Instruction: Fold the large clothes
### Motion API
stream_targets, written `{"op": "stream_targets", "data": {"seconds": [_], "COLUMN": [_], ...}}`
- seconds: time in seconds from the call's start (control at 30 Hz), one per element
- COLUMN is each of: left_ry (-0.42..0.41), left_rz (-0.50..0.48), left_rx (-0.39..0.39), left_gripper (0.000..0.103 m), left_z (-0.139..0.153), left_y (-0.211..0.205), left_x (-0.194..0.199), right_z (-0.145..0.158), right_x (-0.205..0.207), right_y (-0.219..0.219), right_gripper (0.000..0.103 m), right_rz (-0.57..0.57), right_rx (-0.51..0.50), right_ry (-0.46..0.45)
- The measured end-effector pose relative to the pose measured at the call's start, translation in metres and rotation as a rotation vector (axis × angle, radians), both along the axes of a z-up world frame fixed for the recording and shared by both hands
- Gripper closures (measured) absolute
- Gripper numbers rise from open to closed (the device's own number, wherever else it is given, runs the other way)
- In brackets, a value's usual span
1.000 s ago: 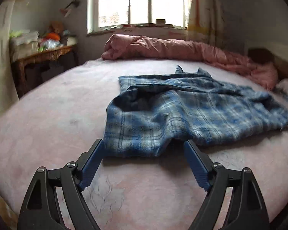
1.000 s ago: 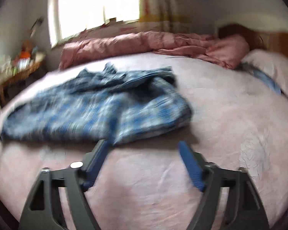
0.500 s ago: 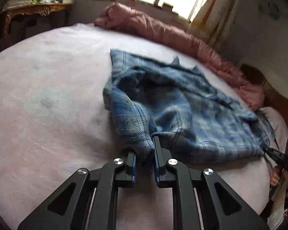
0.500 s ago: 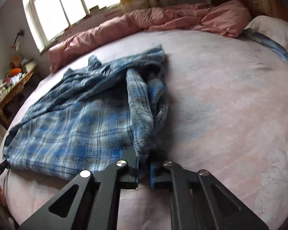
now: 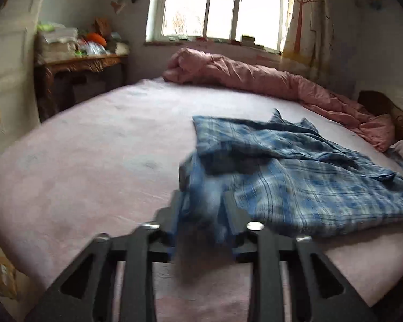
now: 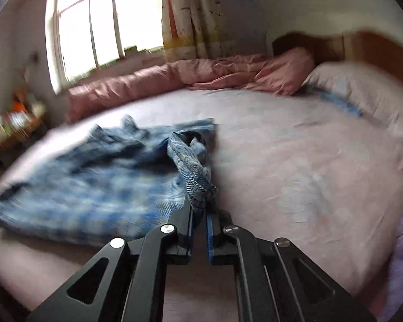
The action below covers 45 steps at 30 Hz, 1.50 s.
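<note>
The blue plaid garment (image 5: 303, 177) lay rumpled on the pink bed (image 5: 94, 166), toward the near edge, with a pink quilt (image 5: 255, 77) bunched along the far side under the window (image 5: 215, 5). From where I stood it looked like the start of a fold: each claw had a near corner of the cloth. The right claw (image 6: 198, 214) was pinched nearly closed on a twisted rope of the garment (image 6: 193, 171), lifted clear of the sheet, though its jaws were easing apart a little. The left claw (image 5: 202, 222) was spreading its jaws, with a wad of the hem sitting between them; the picture was too smeared for me to say whether the pads pressed it, but it did not look clamped. I judged that corner close to slipping free. The next move, as I saw it, called for the left claw to close firmly on the hem again, then for both corners to be raised together, kept level and apart, and carried over toward the far edge of the cloth.
</note>
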State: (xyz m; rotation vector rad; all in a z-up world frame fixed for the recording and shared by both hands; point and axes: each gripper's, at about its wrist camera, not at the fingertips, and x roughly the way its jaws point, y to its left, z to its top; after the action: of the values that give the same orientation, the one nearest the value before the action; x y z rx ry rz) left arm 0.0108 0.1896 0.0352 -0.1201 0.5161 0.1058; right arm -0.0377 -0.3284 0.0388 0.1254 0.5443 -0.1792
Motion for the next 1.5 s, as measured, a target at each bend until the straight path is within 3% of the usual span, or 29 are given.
{"op": "stream_targets", "data": {"seconds": [0.07,0.13,0.2,0.23,0.33,0.43,0.47,0.53,0.63,0.73,0.8,0.83,0.87,0.9,0.93,0.97,1.0,1.03,1.1,1.2,1.3,1.4,1.5], "left_ry": [-0.073,-0.102,-0.103,-0.092,-0.023,0.040,0.040,0.063,0.150,0.180,0.178,0.176,0.176,0.171,0.160,0.152,0.152,0.155,0.116,0.047,0.003,0.043,0.119], "left_rz": [0.007,-0.066,-0.152,-0.197,-0.346,-0.388,-0.389,-0.381,-0.337,-0.296,-0.261,-0.233,-0.196,-0.158,-0.128,-0.112,-0.102,-0.107,-0.124,-0.119,-0.128,-0.136,-0.146], "left_rx": [0.043,0.087,0.126,0.145,0.179,0.279,0.326,0.414,0.470,0.444,0.411,0.405,0.398,0.389,0.383,0.385,0.395,0.386,0.324,0.346,0.349,0.310,0.243], "left_gripper": [0.037,0.035,0.032,0.030,0.021,0.017,0.009,0.001,0.001,0.000,0.000,0.000,0.000,0.006,0.016,0.049,0.085,0.094,0.097,0.098,0.097,0.097,0.097], "left_z": [0.006,0.010,0.011,0.012,0.007,-0.001,-0.003,-0.008,-0.023,-0.033,-0.034,-0.035,-0.035,-0.034,-0.032,-0.031,-0.030,-0.028,-0.016,0.014,0.048,0.072,0.076], "left_y": [-0.010,-0.025,-0.043,-0.051,-0.079,-0.111,-0.119,-0.135,-0.138,-0.127,-0.117,-0.111,-0.105,-0.099,-0.093,-0.089,-0.085,-0.082,-0.075,-0.078,-0.082,-0.079,-0.072], "left_x": [-0.014,-0.023,-0.026,-0.026,-0.020,-0.009,-0.008,-0.002,0.017,0.032,0.041,0.045,0.050,0.053,0.054,0.056,0.058,0.060,0.062,0.074,0.104,0.156,0.212], "right_z": [0.001,0.007,0.017,0.023,0.037,0.033,0.027,0.013,-0.010,-0.024,-0.022,-0.022,-0.023,-0.028,-0.036,-0.041,-0.042,-0.037,-0.015,0.021,0.055,0.073,0.069], "right_x": [-0.003,-0.010,-0.017,-0.024,-0.033,-0.018,-0.011,-0.006,0.001,0.021,0.031,0.034,0.039,0.042,0.044,0.049,0.053,0.052,0.045,0.055,0.088,0.143,0.217], "right_y": [0.014,0.027,0.037,0.041,0.052,0.068,0.077,0.098,0.122,0.121,0.113,0.110,0.108,0.103,0.100,0.093,0.082,0.078,0.077,0.082,0.082,0.077,0.075], "right_gripper": [0.084,0.070,0.027,0.021,0.020,0.020,0.020,0.020,0.020,0.020,0.020,0.023,0.048,0.086,0.092,0.092,0.095,0.095,0.096,0.096,0.096,0.096,0.096], "right_rz": [-0.035,-0.048,-0.067,-0.073,-0.004,0.291,0.389,0.524,0.514,0.452,0.396,0.345,0.281,0.199,0.160,0.150,0.172,0.182,0.198,0.197,0.176,0.175,0.195], "right_rx": [-0.100,-0.197,-0.260,-0.276,-0.261,-0.146,-0.127,-0.167,-0.313,-0.304,-0.301,-0.337,-0.393,-0.485,-0.529,-0.523,-0.449,-0.410,-0.417,-0.478,-0.434,-0.341,-0.254], "right_ry": [-0.005,-0.050,-0.116,-0.160,-0.213,-0.074,-0.007,0.064,0.125,0.208,0.196,0.183,0.158,0.122,0.116,0.130,0.155,0.146,0.071,0.005,-0.010,0.024,0.131]}}
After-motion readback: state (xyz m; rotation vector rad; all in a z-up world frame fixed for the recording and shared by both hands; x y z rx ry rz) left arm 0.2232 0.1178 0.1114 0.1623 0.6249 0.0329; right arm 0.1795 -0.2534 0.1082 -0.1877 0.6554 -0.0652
